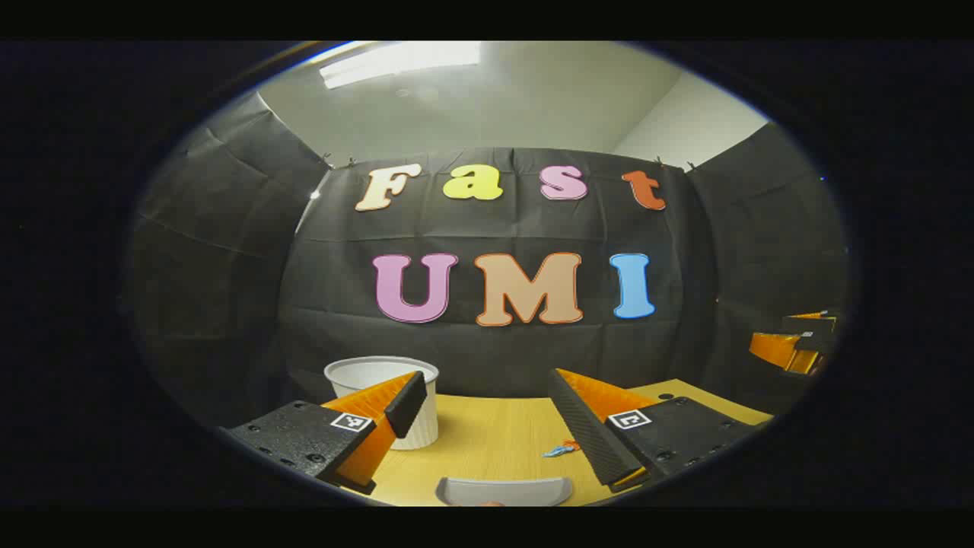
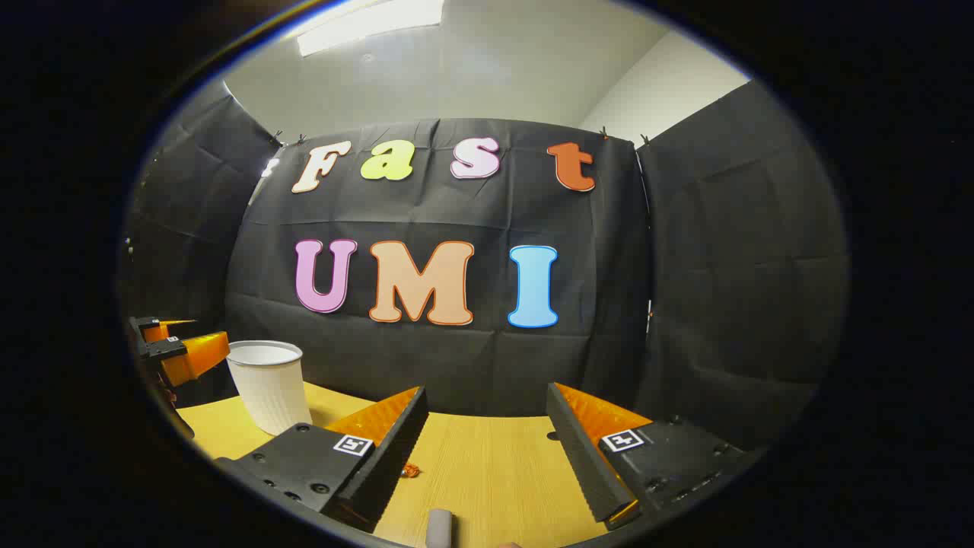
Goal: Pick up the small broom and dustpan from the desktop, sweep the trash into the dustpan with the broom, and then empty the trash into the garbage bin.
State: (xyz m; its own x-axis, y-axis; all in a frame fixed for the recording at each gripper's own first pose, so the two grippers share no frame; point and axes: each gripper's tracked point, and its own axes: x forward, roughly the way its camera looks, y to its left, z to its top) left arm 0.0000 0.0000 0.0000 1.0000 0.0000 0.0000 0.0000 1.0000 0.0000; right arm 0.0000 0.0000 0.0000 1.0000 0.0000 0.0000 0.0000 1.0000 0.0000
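In the left gripper view my left gripper (image 1: 487,399) hangs open over the wooden desktop (image 1: 494,441). A grey dustpan (image 1: 504,491) lies just below it at the bottom edge, and a small blue and orange scrap of trash (image 1: 561,449) lies by the right finger. The white ribbed garbage bin (image 1: 389,399) stands at the back left. In the right gripper view my right gripper (image 2: 487,415) is open above the desktop (image 2: 487,472). A grey handle end (image 2: 438,529), likely the broom's, pokes up at the bottom. An orange scrap (image 2: 411,471) lies beside the left finger. The bin (image 2: 268,384) stands far left.
The other gripper (image 1: 795,346) shows at the right edge of the left gripper view, and the left one (image 2: 179,352) at the left edge of the right gripper view, beside the bin. Black cloth walls close the booth behind the desk.
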